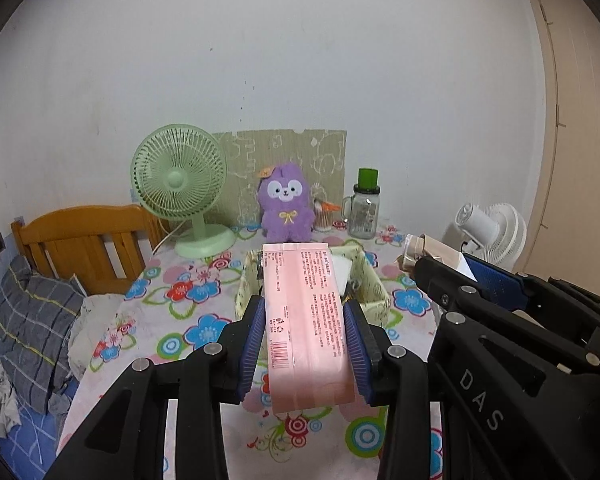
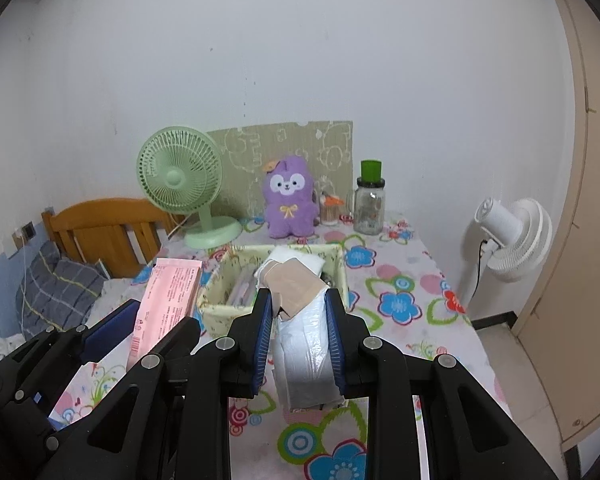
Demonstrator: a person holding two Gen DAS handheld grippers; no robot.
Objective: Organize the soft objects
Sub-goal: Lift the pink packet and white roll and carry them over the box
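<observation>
Table covered by a white cloth printed with bright flowers [image 2: 396,268], set against a plain white wall [image 2: 300,60]. A wooden bed headboard [image 1: 83,240] and a grey checked pillow [image 1: 31,320] are seen to the left; a beige door [image 2: 580,200] to the right.

Along the back of the table: 1 mint-green desk fan [image 2: 179,180], 1 purple plush toy with a yellow bow [image 2: 287,200], 1 glass jar mug with a green lid [image 2: 370,200], 1 printed cardboard sheet [image 1: 287,164] leaned on the wall. 1 white standing fan [image 2: 512,236] is placed on the floor beside the table. Fans counted: 2.

1 pale yellow fabric basket [image 2: 219,312] is set mid-table, already partly filled with soft packs.

Left gripper [image 1: 306,344]: jaws closed around 1 flat pink plastic packet with red print [image 1: 304,312], clamped at both long edges and held above the cloth, its far end over the basket.

Right gripper [image 2: 297,340]: jaws clenched on 1 clear-plastic-wrapped bundle with beige cloth at its tip [image 2: 300,320], held just in front of the basket, tip over the near rim.

Grippers counted: 2, side by side, each loaded.
</observation>
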